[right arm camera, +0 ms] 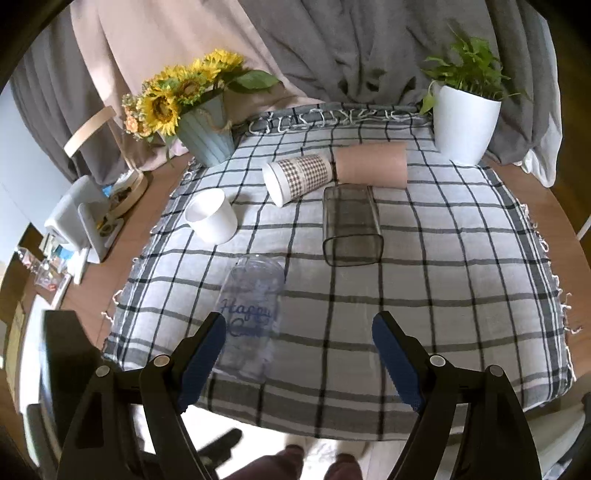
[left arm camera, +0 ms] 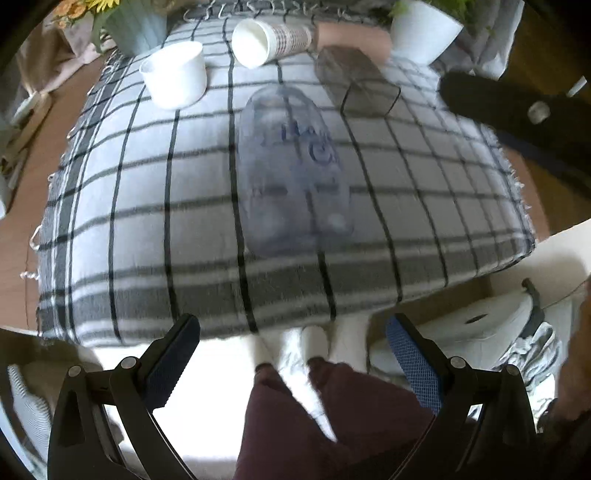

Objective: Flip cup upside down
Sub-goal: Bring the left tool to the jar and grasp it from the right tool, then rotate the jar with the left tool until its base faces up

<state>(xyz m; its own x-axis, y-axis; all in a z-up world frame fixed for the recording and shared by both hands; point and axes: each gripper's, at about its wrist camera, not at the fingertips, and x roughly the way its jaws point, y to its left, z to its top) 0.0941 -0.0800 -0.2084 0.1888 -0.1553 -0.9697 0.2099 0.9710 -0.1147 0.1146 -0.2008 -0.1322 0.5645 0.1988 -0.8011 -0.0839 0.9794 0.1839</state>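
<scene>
Several cups sit on a checked cloth point(right arm camera: 424, 295). A clear cup with blue "Happy" writing point(right arm camera: 253, 317) point(left arm camera: 291, 173) lies on its side near the front. A smoky square glass point(right arm camera: 351, 229) point(left arm camera: 356, 83), a checked paper cup point(right arm camera: 299, 177) point(left arm camera: 269, 40) and a pink cup point(right arm camera: 373, 166) point(left arm camera: 354, 35) also lie on their sides. A white cup point(right arm camera: 212, 218) point(left arm camera: 175, 74) stands tilted, mouth up. My left gripper point(left arm camera: 293, 365) is open and empty, off the table's front edge. My right gripper point(right arm camera: 299, 354) is open and empty above the front of the cloth, just right of the clear cup.
A sunflower pot point(right arm camera: 207, 136) stands at the back left and a white plant pot point(right arm camera: 463, 122) at the back right. Clutter point(right arm camera: 85, 221) lies on the wooden table left of the cloth. The person's legs point(left arm camera: 325, 417) are below the front edge.
</scene>
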